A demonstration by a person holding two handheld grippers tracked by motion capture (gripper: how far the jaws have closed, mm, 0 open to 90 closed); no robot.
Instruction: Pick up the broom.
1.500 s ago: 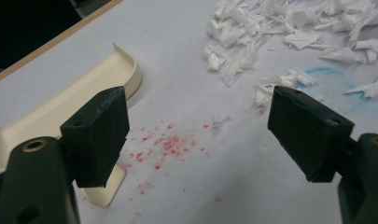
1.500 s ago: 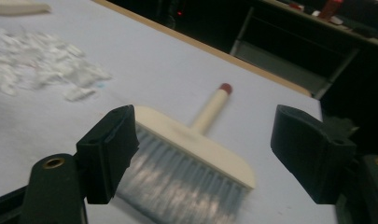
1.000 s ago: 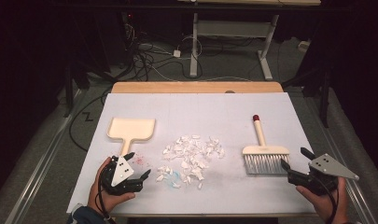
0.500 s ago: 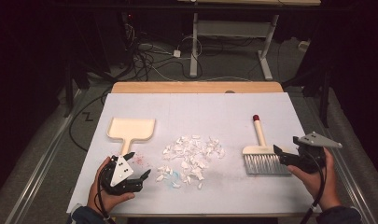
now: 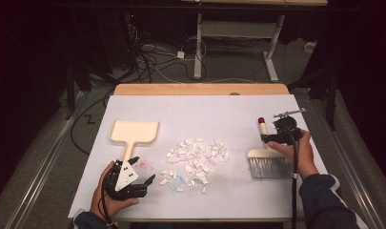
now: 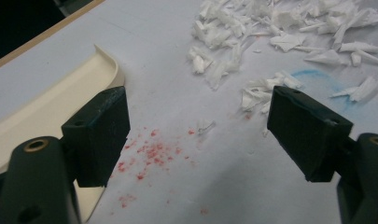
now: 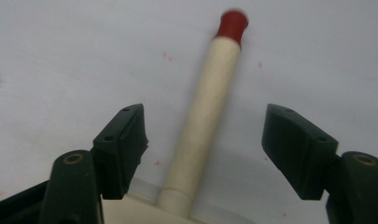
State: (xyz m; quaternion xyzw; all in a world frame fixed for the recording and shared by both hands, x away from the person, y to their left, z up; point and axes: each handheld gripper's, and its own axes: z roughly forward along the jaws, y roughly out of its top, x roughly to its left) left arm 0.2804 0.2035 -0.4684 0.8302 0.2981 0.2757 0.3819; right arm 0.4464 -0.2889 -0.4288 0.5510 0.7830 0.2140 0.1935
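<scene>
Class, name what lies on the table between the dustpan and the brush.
In the high view, white paper scraps lie between dustpan and brush.

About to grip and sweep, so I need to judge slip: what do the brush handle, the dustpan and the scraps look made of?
Brush handle: probably smooth matte plastic or painted wood, cream, even in tone, with a red cap.
Dustpan: likely moulded plastic; one cream piece with a rounded raised rim and a slight sheen.
Scraps: look like torn white paper, thin, creased, irregular.
</scene>
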